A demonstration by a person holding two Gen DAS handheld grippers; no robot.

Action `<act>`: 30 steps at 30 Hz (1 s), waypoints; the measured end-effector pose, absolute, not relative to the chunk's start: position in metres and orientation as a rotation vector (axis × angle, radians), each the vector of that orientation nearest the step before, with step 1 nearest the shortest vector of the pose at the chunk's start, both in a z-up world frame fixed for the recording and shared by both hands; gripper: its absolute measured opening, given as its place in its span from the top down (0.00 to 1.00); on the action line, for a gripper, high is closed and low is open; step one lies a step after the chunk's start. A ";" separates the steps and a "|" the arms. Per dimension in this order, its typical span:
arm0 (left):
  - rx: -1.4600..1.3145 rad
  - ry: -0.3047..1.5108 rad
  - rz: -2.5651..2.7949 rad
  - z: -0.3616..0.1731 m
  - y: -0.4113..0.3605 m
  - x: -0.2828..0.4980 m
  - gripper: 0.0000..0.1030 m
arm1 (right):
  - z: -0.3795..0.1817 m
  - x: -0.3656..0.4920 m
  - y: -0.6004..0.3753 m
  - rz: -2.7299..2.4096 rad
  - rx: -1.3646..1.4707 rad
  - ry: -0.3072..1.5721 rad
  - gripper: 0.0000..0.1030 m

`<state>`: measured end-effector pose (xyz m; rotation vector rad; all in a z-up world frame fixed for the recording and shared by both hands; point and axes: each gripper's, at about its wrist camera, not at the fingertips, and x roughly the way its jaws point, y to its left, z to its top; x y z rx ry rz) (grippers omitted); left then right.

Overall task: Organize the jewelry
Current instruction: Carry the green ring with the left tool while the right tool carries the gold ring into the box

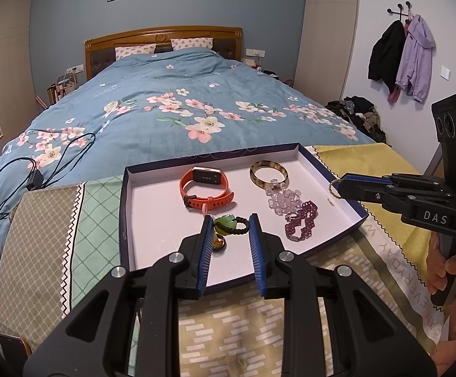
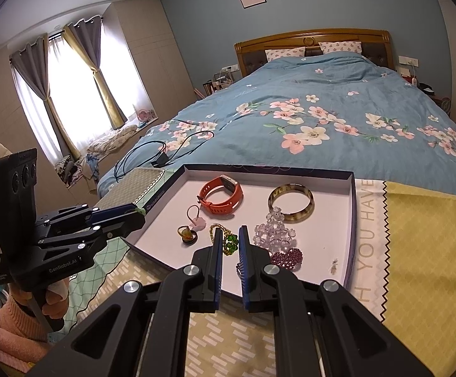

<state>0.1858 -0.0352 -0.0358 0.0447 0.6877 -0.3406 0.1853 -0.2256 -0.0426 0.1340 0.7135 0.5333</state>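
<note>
Over the tray (image 1: pixel 152 220) on the cloth-covered surface (image 1: pixel 228 320), the left claw (image 1: pixel 229 220) pinched a green pendant (image 1: pixel 225 222). The right claw (image 2: pixel 230 235) was closed on a gold chain (image 2: pixel 216 229) (both lifted, probably to separate them from the heaped beads (image 1: pixel 301 223)).

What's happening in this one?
A person holds a gripper in each hand at a shallow tray of jewelry on a bed. The left gripper has its jaws pinching a green charm on a black cord by the tray's left edge. The right gripper is shut on a gold chain at the right edge. A watch, bangle and bead bracelets lie inside.
</note>
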 end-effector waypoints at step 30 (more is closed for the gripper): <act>0.041 0.714 -0.311 -0.045 -0.035 0.205 0.78 | -0.052 0.204 -0.226 0.509 0.133 0.737 0.92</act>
